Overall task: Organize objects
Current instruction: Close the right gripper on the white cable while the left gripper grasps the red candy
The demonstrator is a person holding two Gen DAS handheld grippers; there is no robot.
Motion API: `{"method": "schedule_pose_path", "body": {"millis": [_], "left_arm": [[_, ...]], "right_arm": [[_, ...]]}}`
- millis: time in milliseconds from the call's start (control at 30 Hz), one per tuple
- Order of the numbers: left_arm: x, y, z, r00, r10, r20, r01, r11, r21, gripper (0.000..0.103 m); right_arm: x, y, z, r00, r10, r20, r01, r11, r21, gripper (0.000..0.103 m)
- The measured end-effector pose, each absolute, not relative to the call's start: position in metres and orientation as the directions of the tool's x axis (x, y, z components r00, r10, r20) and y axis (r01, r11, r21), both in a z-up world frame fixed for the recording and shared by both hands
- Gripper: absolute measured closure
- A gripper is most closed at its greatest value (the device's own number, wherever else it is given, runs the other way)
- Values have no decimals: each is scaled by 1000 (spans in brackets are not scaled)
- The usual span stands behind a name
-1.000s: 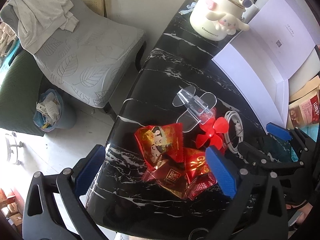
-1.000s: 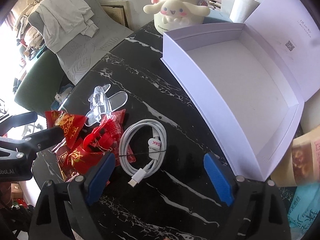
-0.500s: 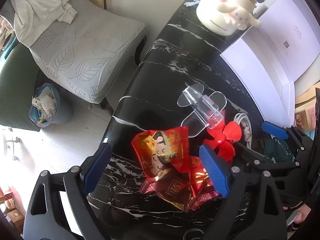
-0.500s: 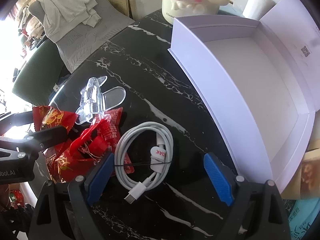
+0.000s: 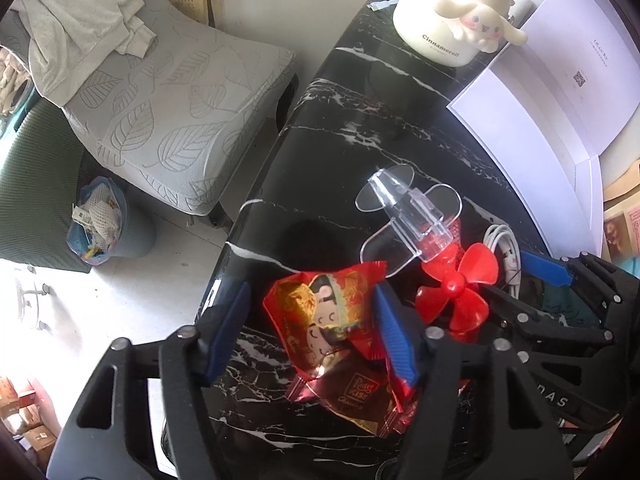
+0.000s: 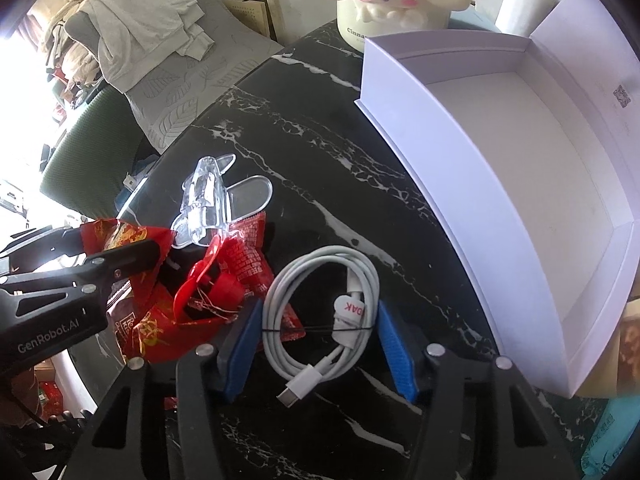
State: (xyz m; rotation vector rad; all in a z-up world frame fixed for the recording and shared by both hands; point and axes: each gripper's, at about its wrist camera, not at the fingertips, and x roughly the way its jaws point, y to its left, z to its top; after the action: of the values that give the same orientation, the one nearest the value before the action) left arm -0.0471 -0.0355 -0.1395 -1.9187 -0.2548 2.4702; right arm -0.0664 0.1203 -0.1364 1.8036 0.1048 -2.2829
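The red snack packet (image 5: 332,312) lies at the near table edge atop more wrappers; the left gripper (image 5: 310,336) has just been closing, jaws half-narrowed either side of it — one pad touching, grip unsure. The coiled white cable (image 6: 324,308) sits between the right gripper (image 6: 318,348) pads, likewise just narrowed, seemingly pinching it. The open white box (image 6: 420,120), at two o'clock, looks like their destination.

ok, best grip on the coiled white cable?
Across the bundled coil, from above, one pad on each outer side near the black tie. It lies flat and the tie keeps the loops together. The right gripper has just been closing its jaws around it.
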Motion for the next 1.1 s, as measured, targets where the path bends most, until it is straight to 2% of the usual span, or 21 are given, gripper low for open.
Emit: {"method": "schedule_pose_path", "body": {"millis": [67,233,767,1100], "left_arm": [[-46,-35,-138,-254,118,-960,69,-988,-140,60],[-45,-37,-137,-243,145,-959,79,-982,-169,64],[-37,-32,-93,-290,159,-944,41,-983,-178,65],[-25,-4,-56,-293,170,-941,-109,-984,-144,65]], "right_arm": [[-65,124,-136,-212,-142,-967,214,-972,96,46],[-64,133,-132,-208,-157,-966,184,-976,119,46],[-31,143,-84,-281,-182,-942,160,-977,141,46],[8,164,-48,-339,-157,-928,78,-987,138,46]]}}
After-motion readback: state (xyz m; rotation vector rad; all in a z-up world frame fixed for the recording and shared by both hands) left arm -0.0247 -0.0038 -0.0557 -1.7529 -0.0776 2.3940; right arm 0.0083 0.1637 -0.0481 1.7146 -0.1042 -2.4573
